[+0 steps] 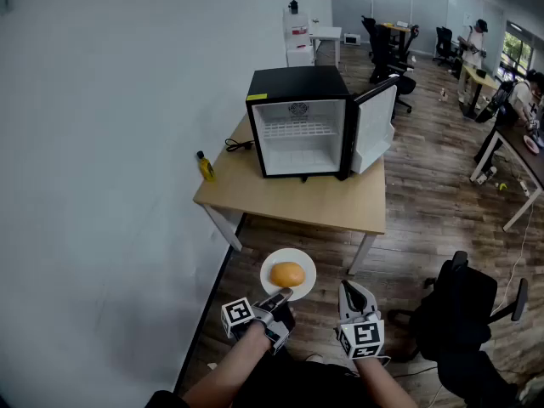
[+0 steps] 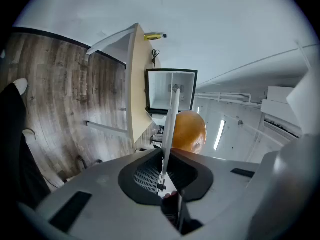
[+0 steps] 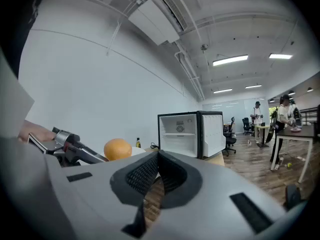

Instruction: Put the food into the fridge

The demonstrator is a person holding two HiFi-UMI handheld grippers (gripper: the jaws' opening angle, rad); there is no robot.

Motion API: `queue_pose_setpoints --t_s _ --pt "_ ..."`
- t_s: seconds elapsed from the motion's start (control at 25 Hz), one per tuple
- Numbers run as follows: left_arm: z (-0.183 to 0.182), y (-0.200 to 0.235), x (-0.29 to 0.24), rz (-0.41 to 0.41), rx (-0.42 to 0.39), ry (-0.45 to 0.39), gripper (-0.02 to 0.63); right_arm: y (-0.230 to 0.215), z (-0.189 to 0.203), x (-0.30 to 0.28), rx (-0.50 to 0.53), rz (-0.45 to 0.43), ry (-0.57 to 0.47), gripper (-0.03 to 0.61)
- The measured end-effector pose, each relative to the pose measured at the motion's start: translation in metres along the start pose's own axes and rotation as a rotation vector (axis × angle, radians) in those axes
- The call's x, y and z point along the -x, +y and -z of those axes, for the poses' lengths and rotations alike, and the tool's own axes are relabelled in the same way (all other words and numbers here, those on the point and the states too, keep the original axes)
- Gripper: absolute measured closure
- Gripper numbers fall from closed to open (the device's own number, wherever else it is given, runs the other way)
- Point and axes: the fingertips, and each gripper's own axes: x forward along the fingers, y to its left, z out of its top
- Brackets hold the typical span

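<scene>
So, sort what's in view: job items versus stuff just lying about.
Job: round orange food, round white plate clamped in the left gripper, open black mini fridge.
Lying about: small yellow bottle, black cable, black office chair.

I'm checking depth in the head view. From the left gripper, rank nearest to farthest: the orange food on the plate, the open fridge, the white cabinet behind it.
1. Orange food, on the plate held by the left gripper, just ahead.
2. Fridge, on the table, farther ahead.
3. White cabinet, beyond the fridge by the wall.
</scene>
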Motion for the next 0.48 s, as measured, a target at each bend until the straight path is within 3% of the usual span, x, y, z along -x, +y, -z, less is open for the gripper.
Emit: queue_pose_setpoints --t_s 0.16,0.48 --pt "-0.002 0.009 -0.004 -0.032 0.018 -0.008 0.588 -0.003 0.003 -0.002 0.019 -0.011 0.009 0.518" --pt "-0.009 0.002 -0.030 -0.005 0.027 -0.018 0.588 -0.024 0.009 -0.012 -0.050 0.014 0.027 0.518"
